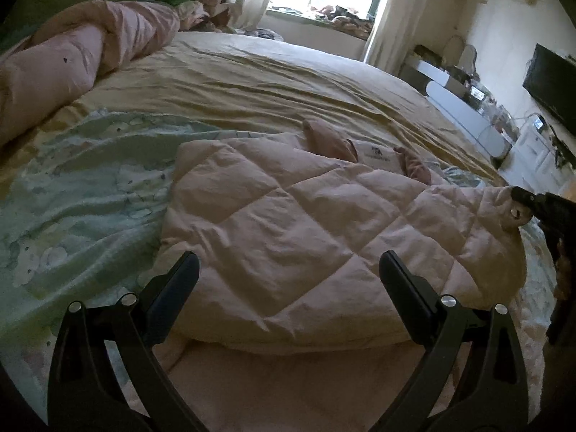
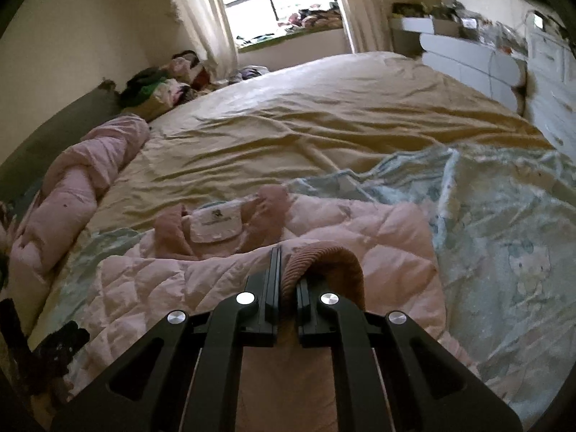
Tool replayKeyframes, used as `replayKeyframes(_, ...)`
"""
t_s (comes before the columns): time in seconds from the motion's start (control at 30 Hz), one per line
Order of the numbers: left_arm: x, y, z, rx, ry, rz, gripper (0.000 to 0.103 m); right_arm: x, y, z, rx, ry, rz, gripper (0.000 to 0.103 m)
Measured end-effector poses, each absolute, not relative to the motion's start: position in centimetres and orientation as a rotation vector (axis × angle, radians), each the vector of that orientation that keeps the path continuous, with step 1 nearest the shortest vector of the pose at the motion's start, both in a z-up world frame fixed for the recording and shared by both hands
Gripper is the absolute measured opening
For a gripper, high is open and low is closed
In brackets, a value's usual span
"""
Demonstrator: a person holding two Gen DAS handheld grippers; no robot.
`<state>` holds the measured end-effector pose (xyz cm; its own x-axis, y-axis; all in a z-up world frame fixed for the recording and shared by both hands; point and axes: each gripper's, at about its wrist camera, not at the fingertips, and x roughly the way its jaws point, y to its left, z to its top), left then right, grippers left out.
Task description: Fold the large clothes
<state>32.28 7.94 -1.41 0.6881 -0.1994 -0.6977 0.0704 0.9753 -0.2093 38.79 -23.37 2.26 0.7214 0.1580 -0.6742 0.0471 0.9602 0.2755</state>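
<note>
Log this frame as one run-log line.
step: folding pink quilted jacket on bed | left gripper: jaws open, empty, over jacket | right gripper: jaws shut on ribbed cuff, sleeve raised

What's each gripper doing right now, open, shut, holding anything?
Left gripper: open, empty, above the pink quilted jacket.
Right gripper: shut on the jacket's ribbed cuff.
</note>
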Motion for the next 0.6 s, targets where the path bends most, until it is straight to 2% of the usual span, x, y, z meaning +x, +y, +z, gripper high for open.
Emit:
replayKeyframes(0.27,32.4,7.7,-2.1,-0.135,0.806,-0.182,0.093,38.2,-22.6,2.3,0.245,0.771,0.021,0.012)
replayKeyframes(0.33,32.4,7.9,-1.9,-0.141,0.797,-0.182,0.093,37.7,-22.5,2.6,0.231,0.765,0.014,0.017)
replayKeyframes(0.4,32.4,8.1,-1.7,-0.148,0.79,-0.181,0.093,37.1,-22.4,2.9,0.205,0.752,0.0,0.027)
replayKeyframes(0.47,32.4,8.2,-1.6,-0.15,0.786,-0.174,0.093,36.4,-22.4,3.3,0.191,0.728,-0.012,0.03)
replayKeyframes(0.6,32.7,8.3,-1.5,-0.149,0.781,-0.173,0.093,34.7,-21.5,4.0,0.151,0.677,0.009,0.03)
